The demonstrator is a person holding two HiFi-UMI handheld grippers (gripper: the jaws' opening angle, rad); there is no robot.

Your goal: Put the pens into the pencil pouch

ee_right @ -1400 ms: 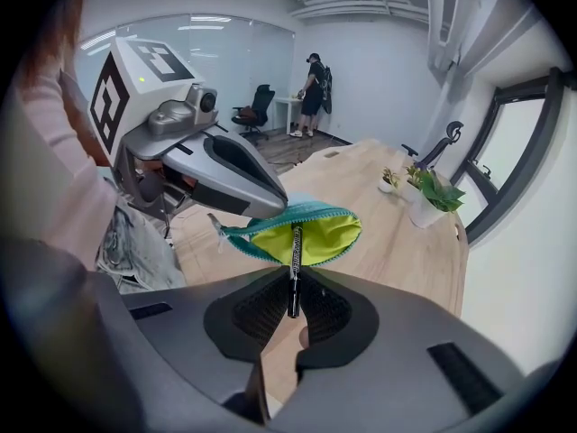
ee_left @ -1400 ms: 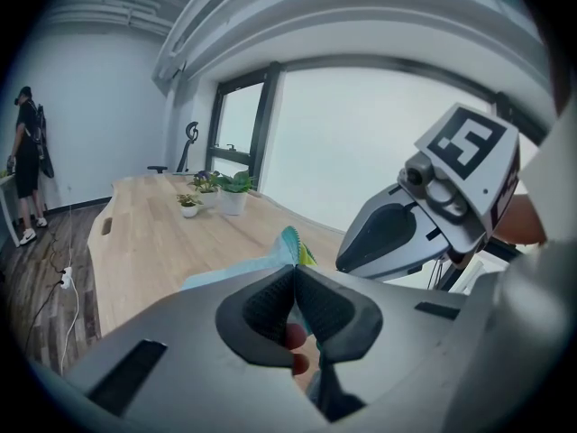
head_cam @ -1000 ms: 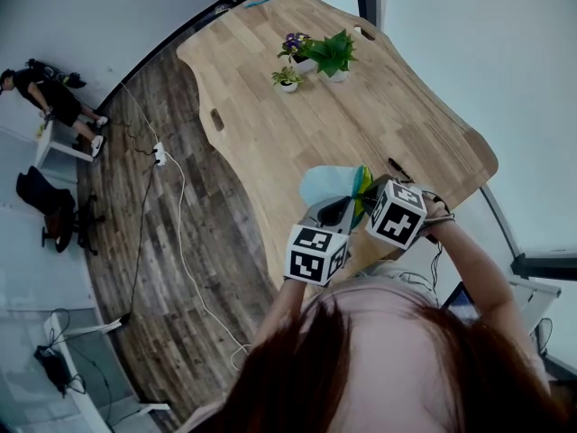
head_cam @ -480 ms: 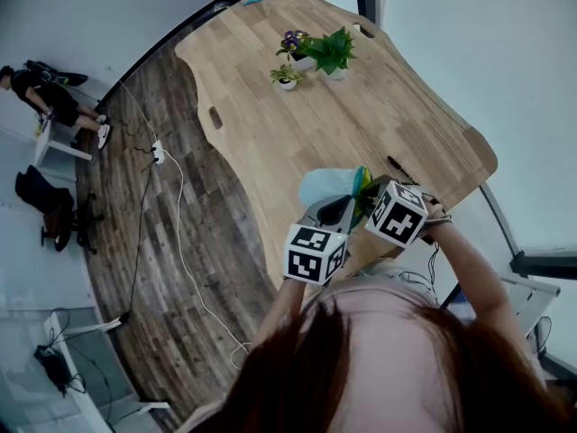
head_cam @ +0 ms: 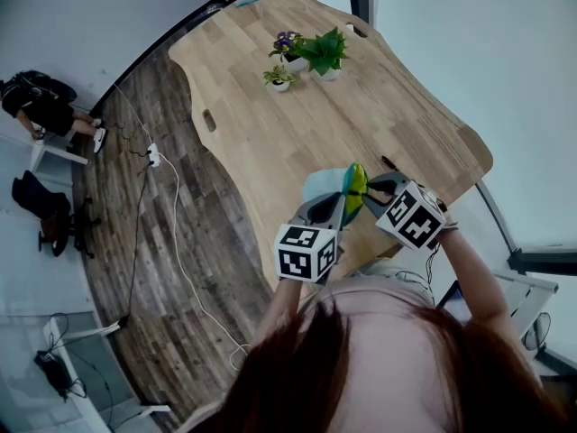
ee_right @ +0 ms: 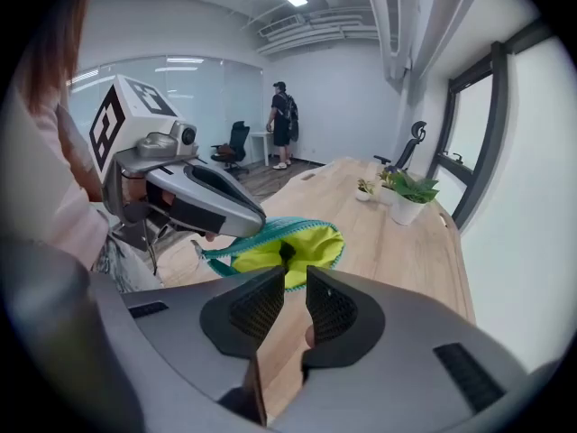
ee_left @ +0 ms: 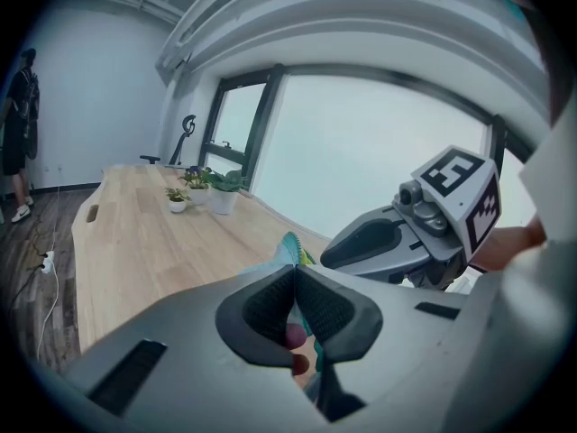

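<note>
The left tool (ee_left: 293, 278) has its pads pressed together on the teal zipper edge of the pencil pouch (ee_right: 311, 242). It holds the pouch at the near end of the bench (head_cam: 297, 124), the lime-lined mouth gaping toward the right tool (ee_right: 292, 278). That tool's jaws stand slightly apart just short of the mouth, with bare wood showing between them. A black pen (head_cam: 389, 164) lies on the bench just beyond the pouch.

bright daylight, strong fisheye edge distortion
</note>
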